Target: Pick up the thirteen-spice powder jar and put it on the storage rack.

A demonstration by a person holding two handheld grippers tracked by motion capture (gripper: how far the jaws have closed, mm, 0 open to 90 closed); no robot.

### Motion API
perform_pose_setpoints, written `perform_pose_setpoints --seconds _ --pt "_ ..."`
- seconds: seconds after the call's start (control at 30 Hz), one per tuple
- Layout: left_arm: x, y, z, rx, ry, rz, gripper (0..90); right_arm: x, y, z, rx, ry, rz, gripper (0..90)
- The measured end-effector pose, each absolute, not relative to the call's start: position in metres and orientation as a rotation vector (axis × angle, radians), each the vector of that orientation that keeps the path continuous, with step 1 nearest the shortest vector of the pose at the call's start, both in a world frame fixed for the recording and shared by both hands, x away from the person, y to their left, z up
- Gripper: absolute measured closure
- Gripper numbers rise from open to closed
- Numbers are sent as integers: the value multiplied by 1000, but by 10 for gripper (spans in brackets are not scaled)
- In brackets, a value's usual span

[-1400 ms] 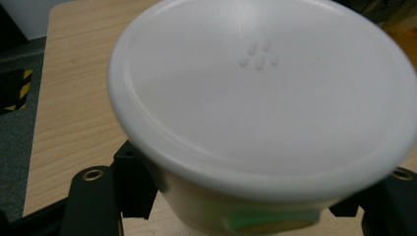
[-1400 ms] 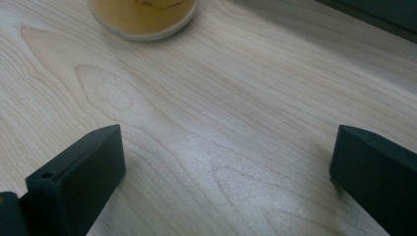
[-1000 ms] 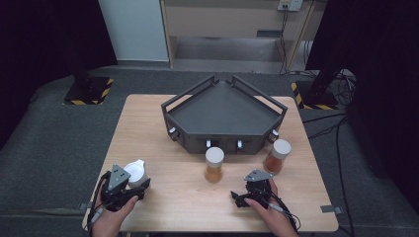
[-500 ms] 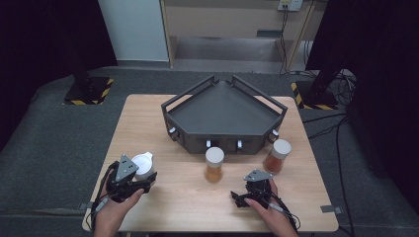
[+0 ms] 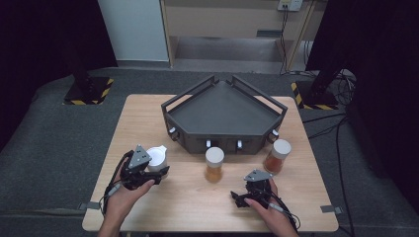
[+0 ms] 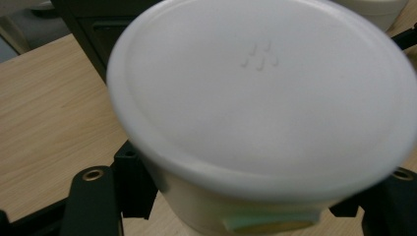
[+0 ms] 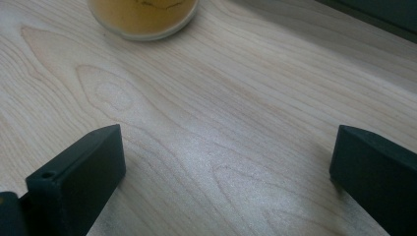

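Observation:
My left gripper (image 5: 154, 168) is shut on a white-lidded jar (image 5: 157, 156) at the table's front left. In the left gripper view the jar's white lid (image 6: 260, 93) looms close and tilted, with a black jaw on either side of the jar's body. An orange-filled jar (image 5: 214, 165) with a white lid stands in the middle, in front of the black tray (image 5: 225, 116). A reddish-filled jar (image 5: 276, 156) stands to its right. My right gripper (image 5: 245, 189) rests low on the wood, open, jaws wide apart around bare table (image 7: 226, 177); the orange jar's base (image 7: 142, 14) lies ahead of it.
The black wedge-shaped tray has raised rails and small knobs on its front wall (image 5: 222, 144). The wooden table (image 5: 197, 207) ends close behind both hands. Cables trail from each gripper. Dark floor surrounds the table.
My left gripper has carried the white-lidded jar to the right and away from the table's front edge. The right gripper has stayed almost still.

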State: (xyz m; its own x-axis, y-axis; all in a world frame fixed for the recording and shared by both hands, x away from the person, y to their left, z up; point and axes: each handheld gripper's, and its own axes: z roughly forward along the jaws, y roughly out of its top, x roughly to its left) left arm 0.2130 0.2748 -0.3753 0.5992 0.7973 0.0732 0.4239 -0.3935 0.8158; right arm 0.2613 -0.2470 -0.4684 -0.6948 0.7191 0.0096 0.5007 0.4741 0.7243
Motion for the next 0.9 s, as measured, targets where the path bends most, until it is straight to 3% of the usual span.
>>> perform_pose_setpoints --seconds 0.9 --pt "239 273 -345 2046 837 544 293 261 -247 -468 1036 2429 1047 4"
